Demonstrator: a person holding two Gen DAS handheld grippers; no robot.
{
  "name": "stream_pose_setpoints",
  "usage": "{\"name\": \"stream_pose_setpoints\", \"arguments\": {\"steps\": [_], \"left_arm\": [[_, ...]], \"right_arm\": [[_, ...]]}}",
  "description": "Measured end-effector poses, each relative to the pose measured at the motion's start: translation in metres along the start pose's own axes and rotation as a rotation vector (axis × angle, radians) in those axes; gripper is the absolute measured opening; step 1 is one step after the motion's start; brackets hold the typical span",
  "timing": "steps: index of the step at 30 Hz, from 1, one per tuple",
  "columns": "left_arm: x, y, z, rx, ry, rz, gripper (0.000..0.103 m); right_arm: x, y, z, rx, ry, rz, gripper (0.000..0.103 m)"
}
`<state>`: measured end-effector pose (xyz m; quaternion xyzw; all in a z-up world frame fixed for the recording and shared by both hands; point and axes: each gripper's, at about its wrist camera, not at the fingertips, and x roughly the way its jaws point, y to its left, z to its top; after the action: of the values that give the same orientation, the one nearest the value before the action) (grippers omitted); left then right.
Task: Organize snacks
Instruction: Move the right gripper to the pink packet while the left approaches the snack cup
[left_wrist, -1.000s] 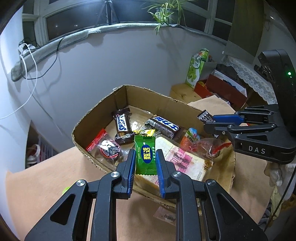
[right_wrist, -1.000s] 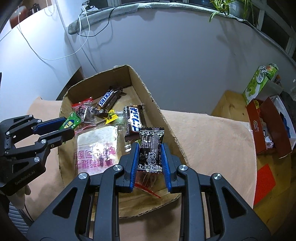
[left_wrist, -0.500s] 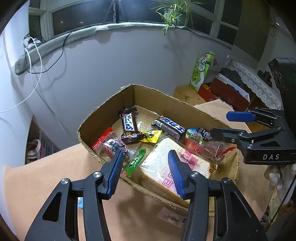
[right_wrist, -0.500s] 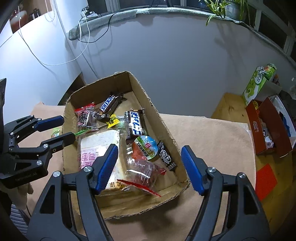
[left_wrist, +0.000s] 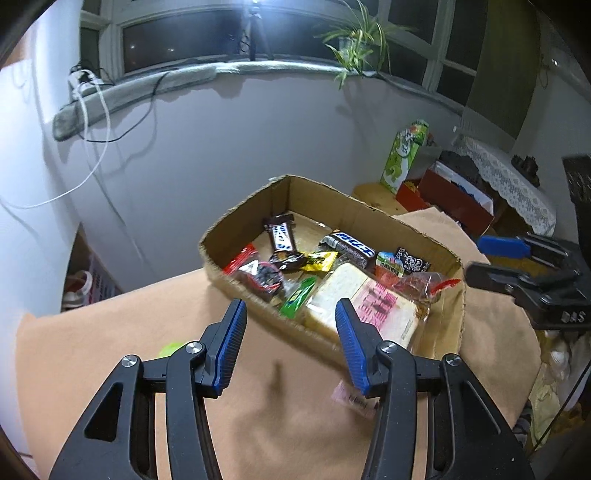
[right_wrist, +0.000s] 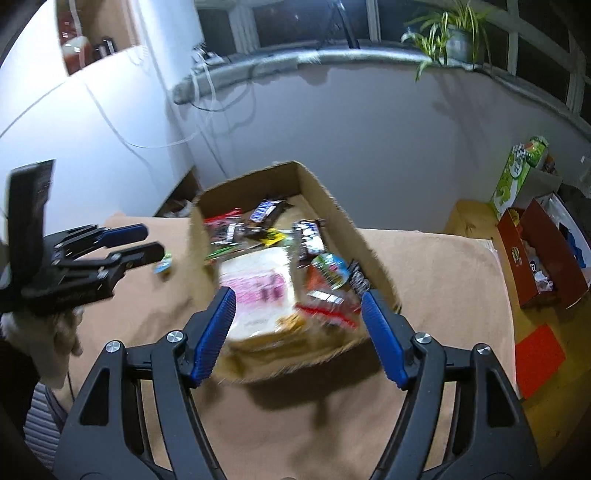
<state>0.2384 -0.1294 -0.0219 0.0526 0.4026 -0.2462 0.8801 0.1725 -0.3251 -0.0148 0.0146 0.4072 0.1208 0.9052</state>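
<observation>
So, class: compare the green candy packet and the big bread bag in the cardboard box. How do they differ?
The green candy packet is small, narrow and opaque green; the bread bag is much larger, blocky and clear with pink print. The packet is wedged beside the bag near the box's front wall. Both lie inside the cardboard box, untouched by either hand-held gripper.

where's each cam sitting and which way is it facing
Left wrist: on the left gripper, angled down at the box of snacks; own open fingers, right gripper at right edge.
Right wrist: on the right gripper, angled down at the box; own open fingers, left gripper and hand at left.
Shared: box, windowsill plant.
</observation>
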Motion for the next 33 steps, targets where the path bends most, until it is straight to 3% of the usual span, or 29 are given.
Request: {"name": "stream_pose_setpoints", "arguments": {"steps": [5, 8, 9, 12, 15, 20, 33], "left_arm": [[-0.025, 0.024, -0.020, -0.044, -0.028, 0.010, 0.049], [-0.038, 0.038, -0.033, -0.080, -0.041, 0.013, 0.049], [-0.042, 0.044, -0.040, -0.092, -0.044, 0.018, 0.049], [-0.049, 0.053, -0.058, -0.114, -0.040, 0.027, 0.049], [-0.055, 0.061, -0.075, -0.142, -0.032, 0.021, 0.049], [-0.062, 0.076, -0.095, -0.182, -0.028, 0.011, 0.049], [-0.064, 0.094, -0.110, -0.214, -0.046, -0.054, 0.049]], "right_arm": [[-0.040, 0.037, -0.040, -0.056, -0.076, 0.095, 0.073], [-0.043, 0.065, -0.067, -0.099, -0.069, 0.151, 0.073], [-0.040, 0.070, -0.073, -0.104, -0.060, 0.157, 0.070], [-0.017, 0.083, -0.089, -0.096, -0.013, 0.160, 0.039], [0.017, 0.082, -0.100, -0.024, 0.069, 0.193, 0.029], [0.050, 0.080, -0.111, 0.016, 0.127, 0.142, 0.026], [0.079, 0.088, -0.099, -0.001, 0.143, -0.010, 0.026]]}}
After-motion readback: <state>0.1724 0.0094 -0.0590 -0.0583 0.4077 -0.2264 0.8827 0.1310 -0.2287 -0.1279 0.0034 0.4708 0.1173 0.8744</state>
